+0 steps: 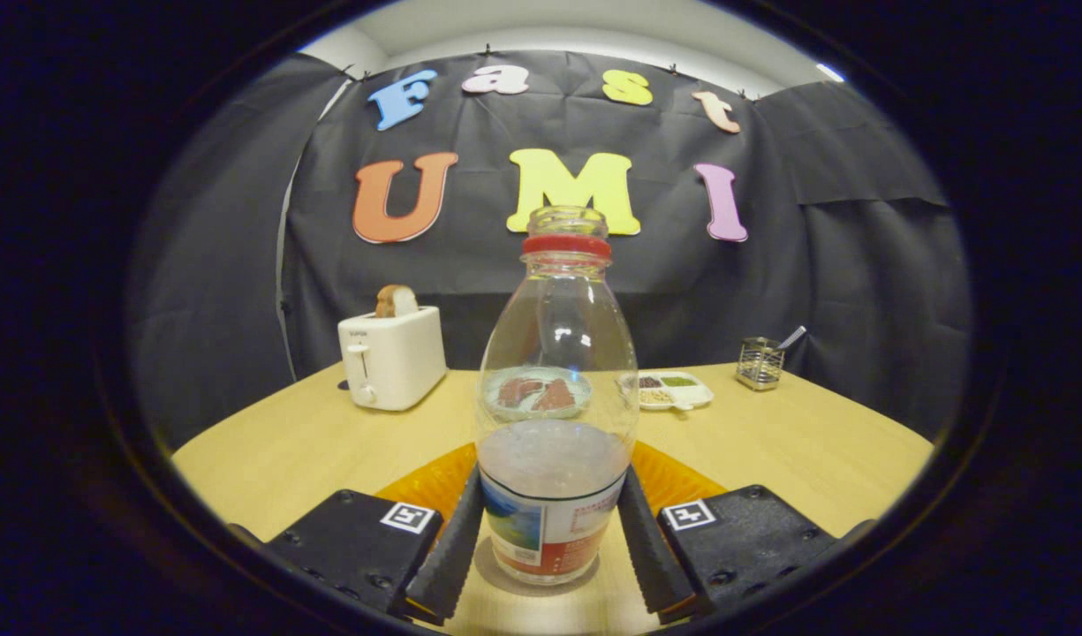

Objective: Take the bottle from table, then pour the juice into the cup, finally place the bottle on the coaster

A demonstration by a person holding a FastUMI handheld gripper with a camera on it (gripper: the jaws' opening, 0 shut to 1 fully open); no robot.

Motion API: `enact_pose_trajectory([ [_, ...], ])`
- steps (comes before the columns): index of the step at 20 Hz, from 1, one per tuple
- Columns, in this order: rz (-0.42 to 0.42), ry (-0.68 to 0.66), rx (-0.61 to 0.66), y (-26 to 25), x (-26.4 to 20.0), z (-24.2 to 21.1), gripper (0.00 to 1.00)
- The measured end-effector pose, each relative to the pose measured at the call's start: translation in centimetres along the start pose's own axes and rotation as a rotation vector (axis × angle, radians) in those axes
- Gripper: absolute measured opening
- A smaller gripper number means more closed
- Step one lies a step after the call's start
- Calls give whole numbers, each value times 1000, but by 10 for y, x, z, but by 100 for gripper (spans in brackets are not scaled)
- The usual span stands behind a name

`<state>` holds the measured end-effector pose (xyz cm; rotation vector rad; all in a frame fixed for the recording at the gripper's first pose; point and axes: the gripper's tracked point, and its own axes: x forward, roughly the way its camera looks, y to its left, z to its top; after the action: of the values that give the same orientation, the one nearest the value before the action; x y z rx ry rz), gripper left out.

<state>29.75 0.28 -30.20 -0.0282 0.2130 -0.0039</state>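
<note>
Tongs pinch the bottle low on both sides, upright on the table, seemingly for a steady lift.

toaster with bread, snack tray, utensil holder

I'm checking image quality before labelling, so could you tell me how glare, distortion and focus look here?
Gripper view: fisheye bends the table edge into a curve; small ceiling-light glints sit on the glass bottle shoulder; bottle and gripper fingers are sharp, the toaster softer; a soft shadow pools under the bottle.
</note>
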Motion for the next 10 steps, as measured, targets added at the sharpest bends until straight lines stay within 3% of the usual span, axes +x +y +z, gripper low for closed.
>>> enact_pose_trajectory([
  [10,-15,23,-6,2,-1,-27,83],
])
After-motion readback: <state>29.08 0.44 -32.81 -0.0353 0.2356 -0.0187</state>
